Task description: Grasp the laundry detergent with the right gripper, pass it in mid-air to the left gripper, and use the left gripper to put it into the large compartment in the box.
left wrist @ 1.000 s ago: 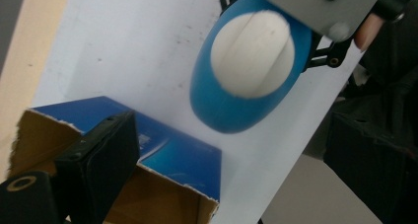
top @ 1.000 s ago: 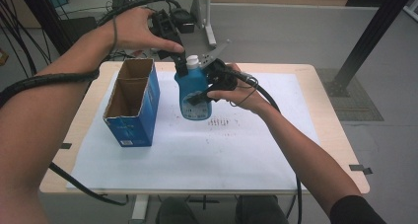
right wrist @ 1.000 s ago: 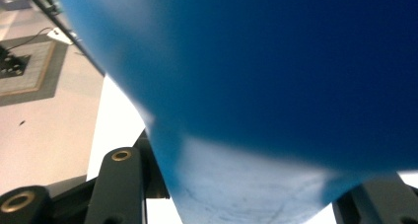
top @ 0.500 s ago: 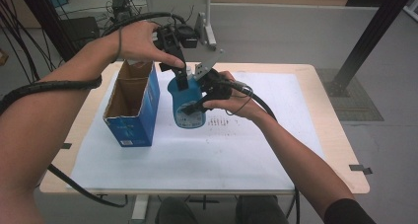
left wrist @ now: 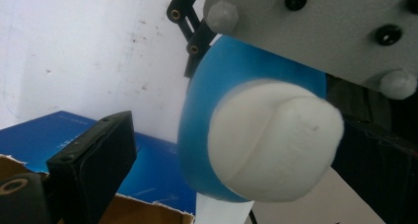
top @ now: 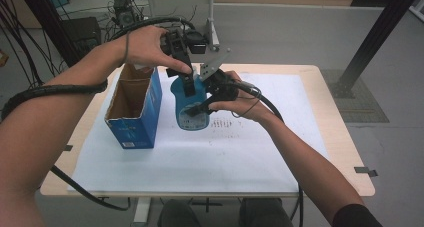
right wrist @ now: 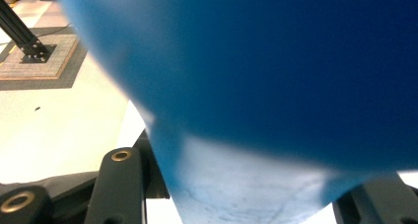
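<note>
Right gripper (top: 200, 106) holds the blue bottle (top: 191, 107) just above the white sheet (top: 210, 152), right beside the open box (top: 135, 107) — jaws clamped on the bottle body; in the right gripper view the blue wall (right wrist: 276, 71) sits between both black jaws. Bottle is roughly upright, slightly tilted, white cap (left wrist: 273, 140) on top. Left gripper (top: 187, 77) comes in from above at the cap; in the left gripper view one jaw sits left of the cap with a clear gap, the far jaw is behind the bottle — so spread around the cap, not yet pinching it. My read on the step: lining up on the cap, either to unscrew it or to take the bottle over for the box — can't tell which. Next move calls for closing the left jaws square on the cap, centred, while the right keeps the body from rotating. Risk as I see it: the cap is rounded and smooth, so an off-centre pinch could slip off.
</note>
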